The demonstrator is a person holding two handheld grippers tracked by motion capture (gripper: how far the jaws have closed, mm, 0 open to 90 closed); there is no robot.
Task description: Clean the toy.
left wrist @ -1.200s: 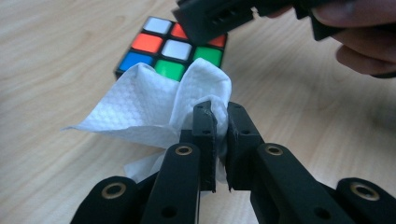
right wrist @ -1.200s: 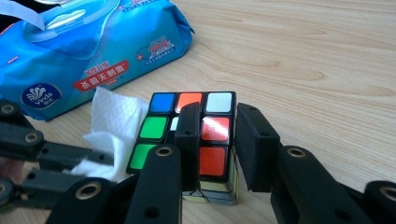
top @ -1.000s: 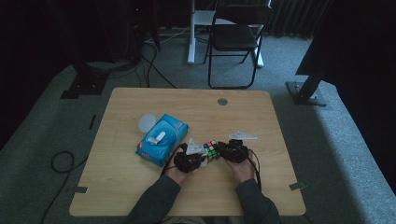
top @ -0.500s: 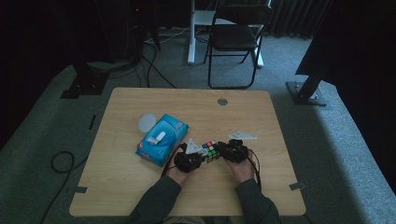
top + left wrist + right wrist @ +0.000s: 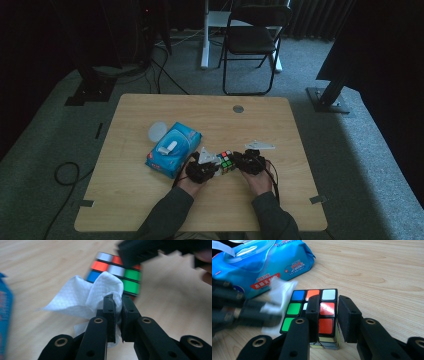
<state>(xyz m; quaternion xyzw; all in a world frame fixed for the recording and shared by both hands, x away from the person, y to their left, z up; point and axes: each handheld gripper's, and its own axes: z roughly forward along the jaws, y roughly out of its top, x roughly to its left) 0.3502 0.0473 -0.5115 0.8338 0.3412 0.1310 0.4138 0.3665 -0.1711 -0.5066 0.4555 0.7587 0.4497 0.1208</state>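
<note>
Left claw (image 5: 118,298) is pinching a white wipe (image 5: 85,296) between its nearly closed jaws — the wad is bunching out ahead of the tips and draping down toward the table (image 5: 150,200). Just beyond it, the cube (image 5: 117,272) is sitting with its coloured face turned toward the wipe, so the wipe is lying directly between this claw and the cube, touching or almost touching its near face. In the high view the cube (image 5: 226,161) is resting between both hands, left claw (image 5: 204,167) on one side, right claw (image 5: 250,162) on the other. Right claw (image 5: 329,307) is clamping the cube (image 5: 314,310) across one corner column, steadying it — the blue pack (image 5: 262,262) is lying behind, well clear. Any wiping stroke, I judge, is running from the left claw straight across toward the right one
</note>
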